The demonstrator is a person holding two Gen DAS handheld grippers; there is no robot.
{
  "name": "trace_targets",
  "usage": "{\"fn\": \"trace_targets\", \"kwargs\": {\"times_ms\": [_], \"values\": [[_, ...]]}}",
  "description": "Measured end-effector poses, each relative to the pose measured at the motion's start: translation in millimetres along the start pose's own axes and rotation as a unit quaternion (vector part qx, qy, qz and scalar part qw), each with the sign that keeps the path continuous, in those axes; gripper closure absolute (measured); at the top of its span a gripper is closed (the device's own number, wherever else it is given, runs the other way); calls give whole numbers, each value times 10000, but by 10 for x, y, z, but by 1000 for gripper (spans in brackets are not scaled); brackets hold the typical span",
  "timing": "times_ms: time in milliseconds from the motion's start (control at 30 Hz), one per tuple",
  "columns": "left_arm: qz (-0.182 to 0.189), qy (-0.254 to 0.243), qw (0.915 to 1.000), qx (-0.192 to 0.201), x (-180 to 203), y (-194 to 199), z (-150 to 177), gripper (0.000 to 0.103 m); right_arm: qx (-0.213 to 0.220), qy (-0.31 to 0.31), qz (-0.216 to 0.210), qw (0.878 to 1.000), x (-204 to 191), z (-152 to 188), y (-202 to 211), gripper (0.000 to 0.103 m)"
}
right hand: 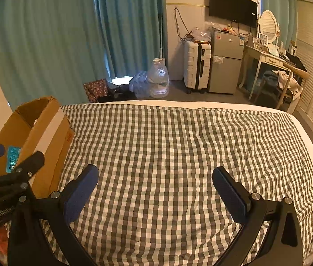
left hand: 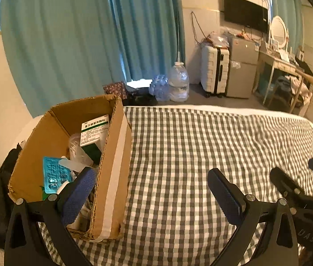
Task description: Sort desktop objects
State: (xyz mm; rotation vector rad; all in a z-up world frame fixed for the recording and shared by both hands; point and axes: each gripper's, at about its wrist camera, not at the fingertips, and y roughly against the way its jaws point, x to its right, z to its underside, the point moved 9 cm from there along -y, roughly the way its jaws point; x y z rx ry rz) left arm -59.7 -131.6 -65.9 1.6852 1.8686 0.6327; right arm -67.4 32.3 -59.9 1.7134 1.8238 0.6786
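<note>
At the far left, a cardboard box [left hand: 109,173] stands on the near-left corner of the bed [left hand: 200,155], which is covered by a green-and-white checked sheet. Inside the box lie the sorted things: a teal blister pack [left hand: 54,175], a clear plastic bottle [left hand: 78,153] and a white-and-green medicine carton [left hand: 93,130], heaped loosely with other bits too crowded to make out.

The left gripper [left hand: 154,188] hangs over the box's right wall, its fingers spread wide and holding nothing; the left finger [left hand: 78,195] is above the box's interior, while the right one is over the bare sheet. To its right, the right gripper [right hand: 156,190] hovers above the middle of the bed, also wide open and empty, with only checked cloth between its fingers.

Across the rest of the bed, out to its right and far edges, no loose object shows in either view. Judging by that, the sorting looks finished or nearly so: everything visible is already in the box, and nothing remains in sight to collect. Whether items lie outside both views cannot be told.
</note>
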Motion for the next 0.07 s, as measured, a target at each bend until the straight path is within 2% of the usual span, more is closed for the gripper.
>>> {"fn": "trace_targets", "kwargs": {"times_ms": [67], "values": [[-212, 69, 9997, 86, -66, 10, -32, 0, -35, -12, -17, 10000, -26, 35, 5, 0]]}}
